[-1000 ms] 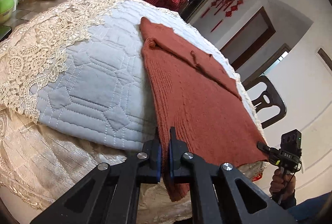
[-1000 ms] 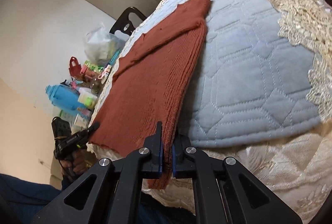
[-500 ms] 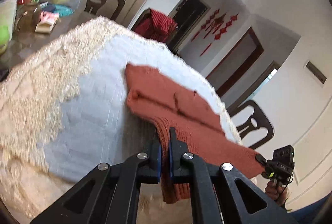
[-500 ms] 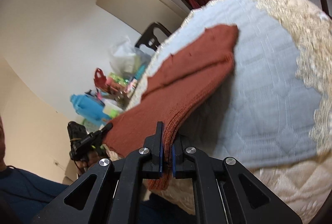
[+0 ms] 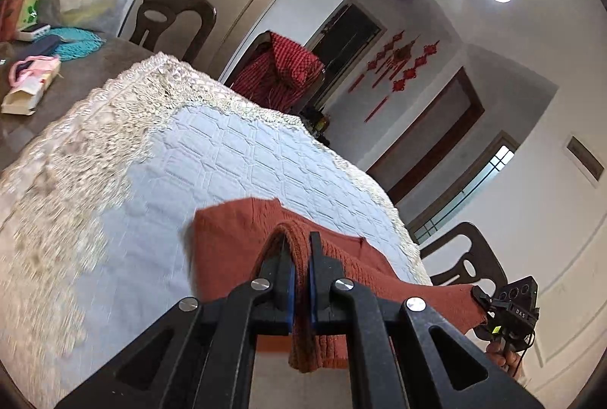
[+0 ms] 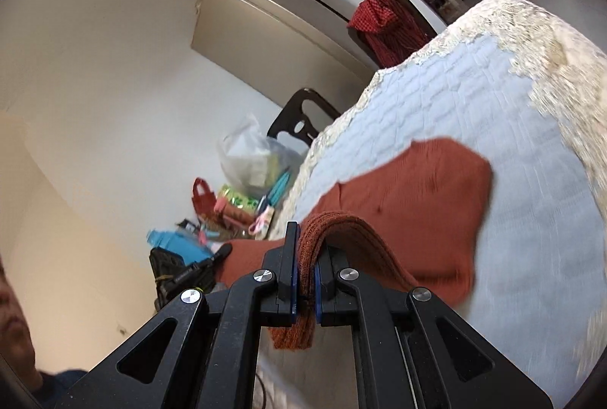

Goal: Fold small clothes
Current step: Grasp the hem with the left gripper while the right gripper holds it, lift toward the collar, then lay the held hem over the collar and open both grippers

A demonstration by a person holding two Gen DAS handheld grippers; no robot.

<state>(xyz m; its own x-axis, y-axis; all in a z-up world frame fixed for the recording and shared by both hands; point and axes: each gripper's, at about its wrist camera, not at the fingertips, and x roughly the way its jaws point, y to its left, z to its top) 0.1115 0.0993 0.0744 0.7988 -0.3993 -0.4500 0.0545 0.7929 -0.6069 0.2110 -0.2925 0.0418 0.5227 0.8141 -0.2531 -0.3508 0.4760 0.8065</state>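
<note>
A rust-red knitted garment (image 5: 235, 242) lies on a pale blue quilted cloth (image 5: 242, 158) over the table. My left gripper (image 5: 300, 249) is shut on the garment's near hem, lifted above the table. My right gripper (image 6: 305, 246) is shut on the other near corner of the garment (image 6: 425, 189), also lifted. The hem arches over the far part, which still rests on the quilt. Each gripper shows in the other's view: the right gripper (image 5: 508, 310) at the lower right, the left gripper (image 6: 182, 272) at the lower left.
A cream lace tablecloth (image 5: 68, 158) borders the quilt. Dark chairs (image 5: 170, 18) stand around the table, one draped with a red checked cloth (image 5: 280, 75). A plastic bag (image 6: 250, 158), a blue bottle (image 6: 178, 246) and small items clutter the table's far side.
Both grippers have lifted the near hem and carried it forward over the garment. The garment's visible flat part has shortened and the hem now arches above it.
</note>
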